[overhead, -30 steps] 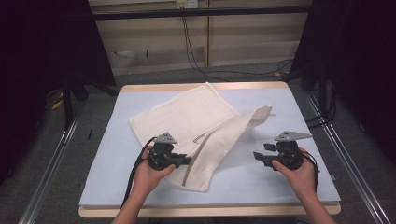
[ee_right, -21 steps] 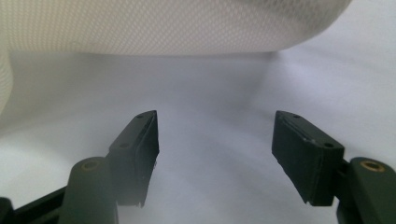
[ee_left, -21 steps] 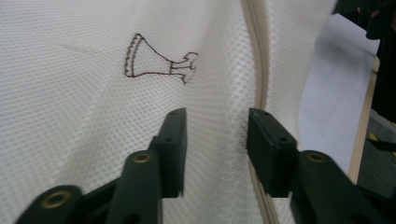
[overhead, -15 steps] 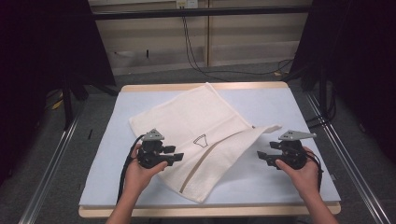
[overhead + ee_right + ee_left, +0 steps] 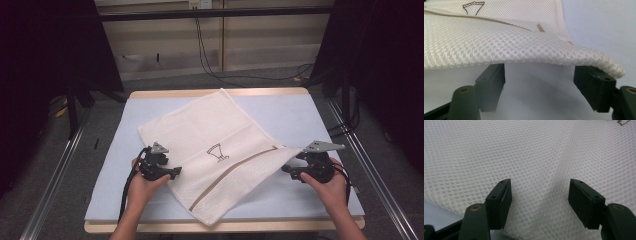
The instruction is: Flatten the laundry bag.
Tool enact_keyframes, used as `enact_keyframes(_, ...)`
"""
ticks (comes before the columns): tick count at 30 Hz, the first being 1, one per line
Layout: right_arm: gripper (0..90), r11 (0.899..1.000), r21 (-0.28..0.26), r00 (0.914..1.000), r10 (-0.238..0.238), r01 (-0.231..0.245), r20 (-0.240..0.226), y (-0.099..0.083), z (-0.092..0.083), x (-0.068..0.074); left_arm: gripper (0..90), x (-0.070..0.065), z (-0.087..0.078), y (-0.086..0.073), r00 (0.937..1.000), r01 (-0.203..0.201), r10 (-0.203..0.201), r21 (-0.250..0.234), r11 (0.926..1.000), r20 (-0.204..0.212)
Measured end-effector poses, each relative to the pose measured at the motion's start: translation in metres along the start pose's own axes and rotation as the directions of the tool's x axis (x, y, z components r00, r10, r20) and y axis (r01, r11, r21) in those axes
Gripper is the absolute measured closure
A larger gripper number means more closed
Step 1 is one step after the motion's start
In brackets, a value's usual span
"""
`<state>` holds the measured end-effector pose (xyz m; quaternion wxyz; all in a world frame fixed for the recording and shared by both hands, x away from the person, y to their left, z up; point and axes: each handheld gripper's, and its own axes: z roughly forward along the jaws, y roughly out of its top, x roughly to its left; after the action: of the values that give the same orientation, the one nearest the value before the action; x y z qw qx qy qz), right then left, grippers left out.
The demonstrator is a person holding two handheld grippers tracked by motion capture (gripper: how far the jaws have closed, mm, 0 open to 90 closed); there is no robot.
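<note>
A white mesh cloth (image 5: 215, 130) with a small glass drawing (image 5: 216, 151) and a tan stripe (image 5: 235, 170) lies spread on the pale blue table mat (image 5: 305, 112). My left gripper (image 5: 176, 172) rests at the cloth's left edge and points right. Its jaws have just been opening. In the left gripper view it (image 5: 541, 202) stands open, with the mesh (image 5: 524, 157) lying ahead of the pads. My right gripper (image 5: 286, 170) is at the cloth's right corner, its jaws also just opening. In the right gripper view it (image 5: 541, 85) is open, and the cloth's edge (image 5: 499, 45) drapes over the jaw tips without being pinched.
The mat sits on a wooden-edged table (image 5: 210, 93) with metal rails (image 5: 365, 160) along both sides. Black cables (image 5: 210, 55) run over the floor behind it. Dark curtains hang at the far left and right. Bare mat lies to the right of and behind the cloth.
The folded flap between the grippers has been laid out flat, so the glass drawing shows. My left gripper moved left and let go of the cloth. The right hand stayed put.
</note>
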<state>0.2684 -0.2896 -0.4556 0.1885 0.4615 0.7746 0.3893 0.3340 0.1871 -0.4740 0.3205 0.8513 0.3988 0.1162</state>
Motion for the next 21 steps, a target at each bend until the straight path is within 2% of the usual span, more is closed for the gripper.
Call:
enact_keyframes(2,23.5,1.0,0.006,1.0,0.002,-0.002,-0.004,-0.001,0.0,-0.001,39.7,-0.002,-0.001,0.002,0.9999,0.014,-0.014,0.015,0.9998,0.0)
enact_keyframes(4,22.7,1.0,0.009,1.0,0.007,-0.007,0.0,-0.002,0.0,-0.001,46.3,-0.006,0.0,0.002,0.9992,0.013,-0.012,0.011,0.9999,-0.038)
enact_keyframes(5,22.7,1.0,0.01,1.0,0.009,-0.009,0.0,-0.002,0.0,-0.001,55.4,-0.008,0.0,0.003,0.9998,0.016,-0.016,0.008,0.9998,-0.016)
enact_keyframes(7,22.7,1.0,0.014,1.0,0.005,-0.005,0.001,-0.003,0.0,-0.002,72.2,-0.014,0.0,0.005,0.9996,-0.003,0.004,0.023,0.9997,-0.028)
enact_keyframes(8,22.7,1.0,0.014,1.0,0.004,-0.004,0.001,-0.003,0.0,-0.002,77.6,-0.016,0.0,0.006,0.9998,-0.002,0.002,0.029,0.9996,-0.022)
enact_keyframes(10,22.6,1.0,0.017,1.0,0.003,-0.003,0.0,-0.003,0.0,-0.002,82.8,-0.017,0.0,0.008,0.9994,-0.003,0.004,0.044,0.999,-0.036)
enact_keyframes(11,22.6,1.0,0.018,1.0,0.0,0.0,0.002,-0.003,0.0,-0.002,85.6,-0.017,0.0,0.01,0.9996,-0.002,0.003,0.048,0.9988,-0.03)
enact_keyframes(12,22.5,1.0,0.022,1.0,-0.005,0.005,0.004,-0.004,0.0,-0.002,87.6,-0.016,0.001,0.01,0.9996,0.008,-0.007,0.041,0.9991,-0.026)
enact_keyframes(14,22.4,1.0,0.023,1.0,-0.01,0.01,0.002,-0.005,0.001,-0.002,89.0,-0.011,0.0,0.012,0.9998,0.02,-0.019,0.057,0.9982,-0.009)
enact_keyframes(15,22.0,0.999,0.028,0.9999,-0.016,0.016,0.003,-0.006,0.001,-0.002,89.4,-0.01,0.001,0.013,0.9991,0.04,-0.039,0.042,0.9983,-0.016)
enact_keyframes(17,21.0,0.999,0.037,0.9999,-0.015,0.015,0.001,-0.007,0.002,-0.003,89.8,-0.005,0.001,0.015,0.9983,0.038,-0.037,0.039,0.9985,-0.045)
enact_keyframes(18,20.4,0.999,0.041,0.9999,-0.017,0.017,-0.001,-0.008,0.002,-0.003,89.9,-0.001,0.002,0.016,0.9982,0.047,-0.045,0.033,0.9984,-0.04)
enact_keyframes(20,19.3,0.999,0.048,0.9997,-0.02,0.02,0.01,-0.011,0.002,-0.005,89.8,0.006,0.002,0.017,0.9968,0.055,-0.054,0.009,0.9985,-0.059)
enact_keyframes(21,18.8,0.998,0.06,0.9996,-0.022,0.021,0.018,-0.013,0.001,-0.007,89.5,0.01,0.003,0.017,0.9964,0.07,-0.07,0.005,0.9975,-0.049)
